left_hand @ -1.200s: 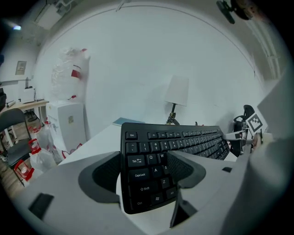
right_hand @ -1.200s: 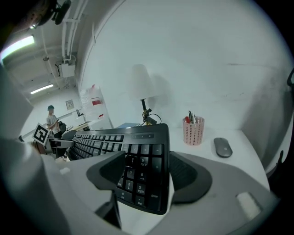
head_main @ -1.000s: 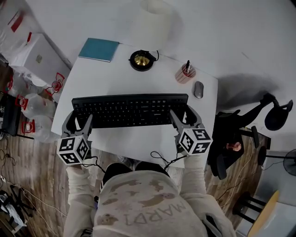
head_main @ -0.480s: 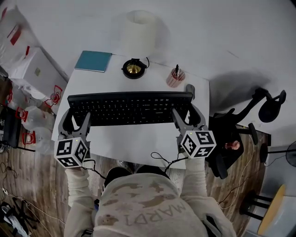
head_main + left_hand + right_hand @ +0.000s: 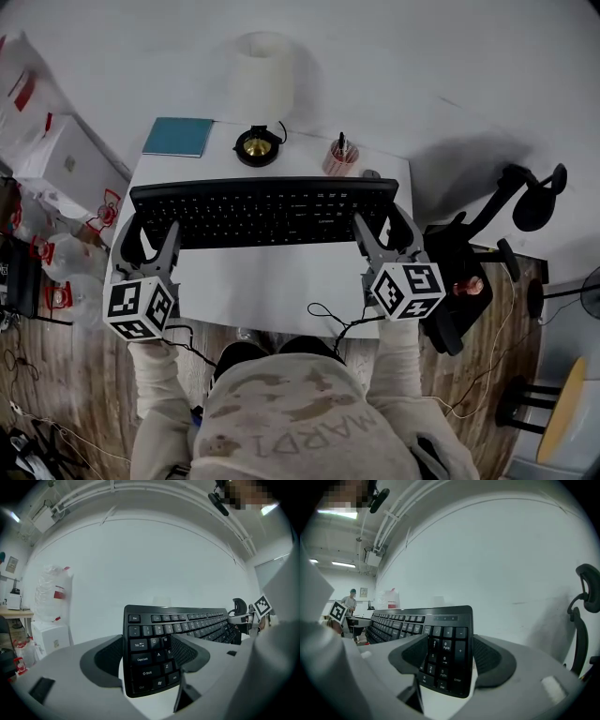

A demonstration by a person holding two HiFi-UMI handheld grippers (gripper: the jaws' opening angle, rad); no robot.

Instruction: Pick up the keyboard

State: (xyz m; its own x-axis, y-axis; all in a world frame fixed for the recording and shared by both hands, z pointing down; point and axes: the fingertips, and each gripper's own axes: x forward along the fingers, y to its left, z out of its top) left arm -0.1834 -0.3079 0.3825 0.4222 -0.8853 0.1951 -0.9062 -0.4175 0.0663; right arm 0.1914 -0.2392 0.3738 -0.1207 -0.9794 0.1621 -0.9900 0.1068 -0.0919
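You have the keyboard [image 5: 262, 213] held at both ends above the white tabletop [image 5: 272, 286], with its long axis running straight across in front of you from left to right. The keys face up and the function row lies on the far side, toward the wall. Your left gripper [image 5: 150, 240] is closed on the Esc-and-Ctrl end. In the left gripper view one pad covers the letter keys and the other sits at the outer edge. Your right gripper [image 5: 382, 229] is clamped the same way on the number-pad end. In both gripper views the keyboard stands against the pale wall, so it looks clear of the tabletop, though the head view alone doesn't settle that. Beyond its far edge sit a teal notebook [image 5: 178, 137], a round lamp base [image 5: 256, 146] under a white shade [image 5: 258, 75], and a pen cup [image 5: 339, 157]. The mouse [image 5: 371, 173] just shows past the keyboard's right corner. A black chair [image 5: 469, 272] stands to your right, beside the tabletop.
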